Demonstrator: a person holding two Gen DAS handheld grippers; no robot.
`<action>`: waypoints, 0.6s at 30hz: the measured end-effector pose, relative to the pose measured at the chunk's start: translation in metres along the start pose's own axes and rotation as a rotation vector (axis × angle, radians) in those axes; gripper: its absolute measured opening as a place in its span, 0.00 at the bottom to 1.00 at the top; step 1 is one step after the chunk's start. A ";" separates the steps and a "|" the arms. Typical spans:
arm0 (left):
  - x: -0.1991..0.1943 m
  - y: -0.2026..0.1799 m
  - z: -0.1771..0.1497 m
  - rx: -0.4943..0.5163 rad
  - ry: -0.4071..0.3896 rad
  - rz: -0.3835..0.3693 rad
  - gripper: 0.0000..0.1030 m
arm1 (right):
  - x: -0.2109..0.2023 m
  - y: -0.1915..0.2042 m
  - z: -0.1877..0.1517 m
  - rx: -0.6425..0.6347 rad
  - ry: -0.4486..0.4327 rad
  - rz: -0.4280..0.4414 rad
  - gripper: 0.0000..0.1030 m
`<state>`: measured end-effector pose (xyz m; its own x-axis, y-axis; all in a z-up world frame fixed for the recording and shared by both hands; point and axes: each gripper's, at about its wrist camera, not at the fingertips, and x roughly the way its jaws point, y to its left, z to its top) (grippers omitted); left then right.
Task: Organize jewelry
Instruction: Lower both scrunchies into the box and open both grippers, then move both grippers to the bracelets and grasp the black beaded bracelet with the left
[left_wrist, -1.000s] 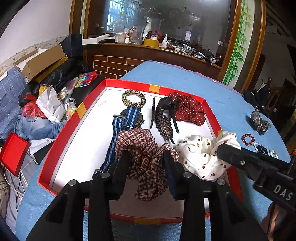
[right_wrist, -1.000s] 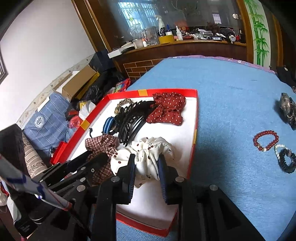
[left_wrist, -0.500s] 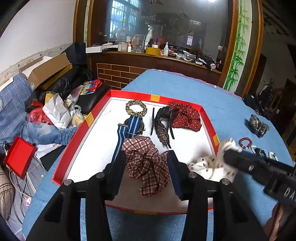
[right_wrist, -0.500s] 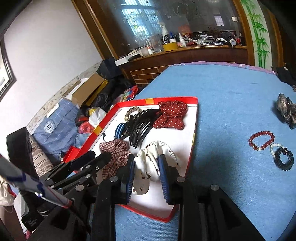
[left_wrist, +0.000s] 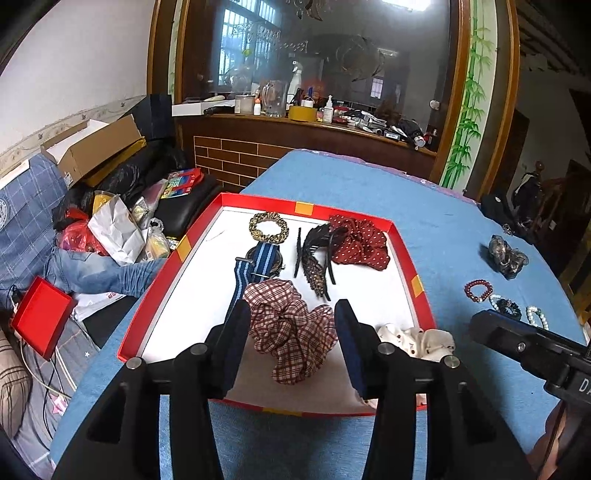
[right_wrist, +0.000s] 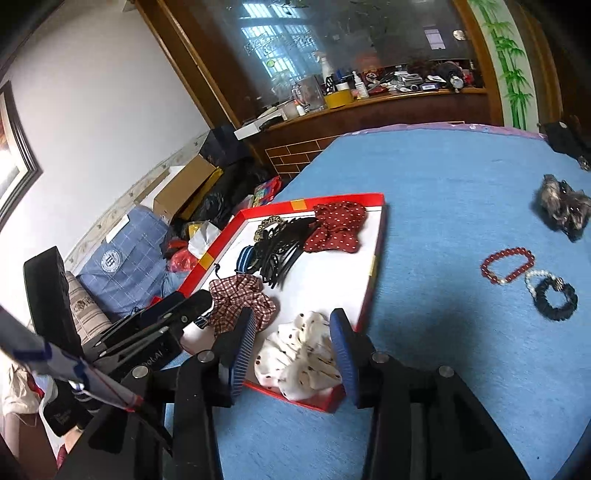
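A red-rimmed white tray (left_wrist: 402, 251) (right_wrist: 376, 258) on the blue table holds hair items. My left gripper (left_wrist: 291, 332) is open above a plaid scrunchie (left_wrist: 291, 332) (right_wrist: 236, 299) lying in the tray. My right gripper (right_wrist: 295, 347) is open around a white dotted scrunchie (right_wrist: 299, 354) (left_wrist: 417, 339) resting at the tray's near right corner. A red dotted scrunchie (left_wrist: 358, 240), black claw clips (left_wrist: 314, 254), a striped watch band (left_wrist: 255, 269) and a leopard hair tie (left_wrist: 268, 227) lie further back. A red bead bracelet (right_wrist: 508, 264), pearl bracelet (right_wrist: 535, 278) and black bracelet (right_wrist: 556, 297) lie on the table right.
A dark sheer scrunchie (right_wrist: 563, 203) (left_wrist: 506, 254) lies far right on the table. A black bag (right_wrist: 563, 138) sits at the far edge. Boxes, bags and clothes (left_wrist: 110, 229) are piled on the floor to the left. A cluttered wooden counter (left_wrist: 332, 125) stands behind.
Both grippers pulled back and up from the tray. The left opened off the plaid scrunchie; the right opened off the white scrunchie, which now sits at the tray's near right corner.
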<state>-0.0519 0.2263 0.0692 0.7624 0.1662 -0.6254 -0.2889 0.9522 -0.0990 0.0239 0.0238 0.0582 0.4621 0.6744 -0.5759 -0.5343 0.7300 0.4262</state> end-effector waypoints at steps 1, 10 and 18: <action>-0.001 -0.002 0.000 0.002 -0.001 -0.002 0.45 | -0.003 -0.002 -0.001 0.003 -0.005 -0.005 0.45; -0.019 -0.022 0.004 0.035 -0.028 -0.035 0.45 | -0.034 -0.041 -0.002 0.064 -0.046 -0.058 0.45; -0.023 -0.055 0.004 0.084 -0.021 -0.079 0.46 | -0.081 -0.114 0.002 0.217 -0.120 -0.197 0.36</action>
<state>-0.0513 0.1708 0.0918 0.7930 0.0946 -0.6018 -0.1789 0.9805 -0.0816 0.0486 -0.1141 0.0579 0.6291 0.5161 -0.5813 -0.2687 0.8461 0.4604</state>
